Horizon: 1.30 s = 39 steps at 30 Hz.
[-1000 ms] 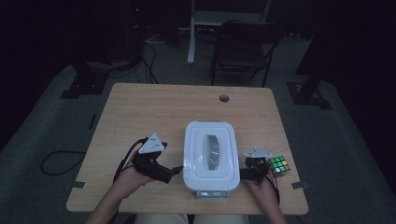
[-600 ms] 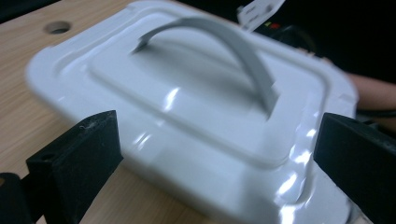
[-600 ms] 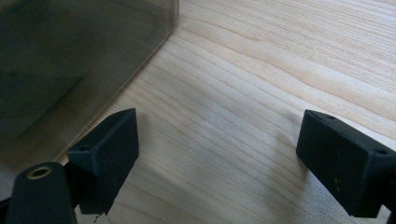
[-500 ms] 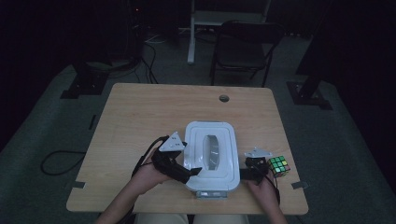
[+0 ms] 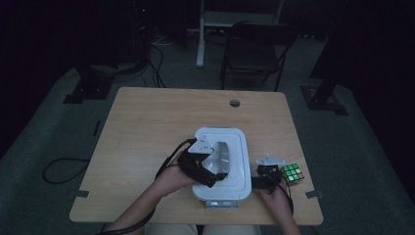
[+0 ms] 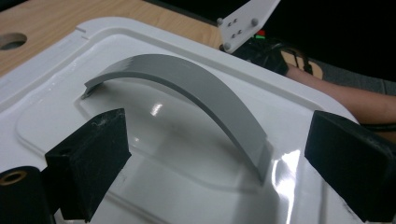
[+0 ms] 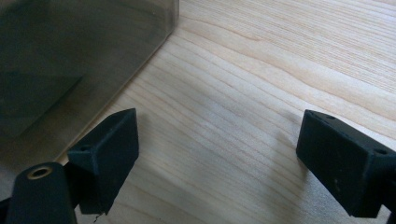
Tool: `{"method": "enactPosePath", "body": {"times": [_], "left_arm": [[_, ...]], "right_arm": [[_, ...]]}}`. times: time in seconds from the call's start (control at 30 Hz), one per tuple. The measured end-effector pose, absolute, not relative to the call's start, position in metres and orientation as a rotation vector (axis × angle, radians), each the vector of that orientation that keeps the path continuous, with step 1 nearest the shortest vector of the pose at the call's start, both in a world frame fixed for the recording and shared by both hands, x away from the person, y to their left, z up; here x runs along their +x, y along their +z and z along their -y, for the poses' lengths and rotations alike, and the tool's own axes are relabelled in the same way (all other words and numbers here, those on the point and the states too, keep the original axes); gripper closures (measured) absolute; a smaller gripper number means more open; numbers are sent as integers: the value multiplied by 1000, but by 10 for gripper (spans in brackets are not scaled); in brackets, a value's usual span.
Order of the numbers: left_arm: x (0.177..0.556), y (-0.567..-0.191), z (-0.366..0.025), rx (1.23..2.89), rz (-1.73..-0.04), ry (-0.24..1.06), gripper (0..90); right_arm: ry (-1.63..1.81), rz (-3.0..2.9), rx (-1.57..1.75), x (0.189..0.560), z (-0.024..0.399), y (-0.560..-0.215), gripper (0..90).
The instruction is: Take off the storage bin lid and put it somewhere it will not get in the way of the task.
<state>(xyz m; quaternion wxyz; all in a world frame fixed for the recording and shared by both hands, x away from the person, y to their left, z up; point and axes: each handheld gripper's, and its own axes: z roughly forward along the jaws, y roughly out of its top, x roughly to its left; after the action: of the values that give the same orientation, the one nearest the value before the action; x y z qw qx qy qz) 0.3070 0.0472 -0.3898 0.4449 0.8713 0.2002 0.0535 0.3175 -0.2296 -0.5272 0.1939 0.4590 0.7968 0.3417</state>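
Observation:
A white box lid [image 5: 234, 147] with an arched grey handle [image 5: 223, 154] covers a box at the table's near middle. My left gripper [image 5: 210, 172] hovers over the lid. In the left gripper view its jaws [image 6: 219, 158] have just been closing a little. They still stand wide on either side of the near end of the grey handle [image 6: 187, 88], pads clear of it. My right gripper [image 5: 267, 169] rests just right of the box, beside a Rubik's cube [image 5: 292, 175]. Its jaws [image 7: 215, 158] are open over bare wood, with the box wall [image 7: 70, 60] at their left.
The wooden table [image 5: 147, 127] has a round cable hole [image 5: 235, 103] near its far edge. A dark chair [image 5: 254, 49] and stand bases are on the floor beyond. Cables trail from the left gripper off the table's near edge.
My left gripper has moved right from the bare table onto the white lid, up to the handle. The right gripper and the cube have kept still.

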Motion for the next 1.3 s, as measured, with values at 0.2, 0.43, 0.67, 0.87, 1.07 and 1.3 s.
{"method": "enactPosePath", "body": {"times": [0.2, 0.43, 0.67, 0.87, 1.07, 1.3], "left_arm": [[311, -391, -37, 2177, -490, 120, 73], [316, -394, -30, 2196, -490, 98, 185], [315, -396, -24, 2211, -480, 107, 229], [314, -396, -22, 2234, -474, 140, 272], [313, -397, -22, 2222, -484, 147, 379], [310, -397, -22, 2219, -451, 114, 499]], "right_arm": [[959, -2235, 1288, 317, 230, -527, 129], [959, -2235, 1288, 317, 230, -527, 130], [959, -2235, 1288, 317, 230, -527, 129], [959, -2235, 1288, 317, 230, -527, 130], [959, -2235, 1288, 317, 230, -527, 130], [958, -2234, 1289, 317, 229, -527, 131]]}}
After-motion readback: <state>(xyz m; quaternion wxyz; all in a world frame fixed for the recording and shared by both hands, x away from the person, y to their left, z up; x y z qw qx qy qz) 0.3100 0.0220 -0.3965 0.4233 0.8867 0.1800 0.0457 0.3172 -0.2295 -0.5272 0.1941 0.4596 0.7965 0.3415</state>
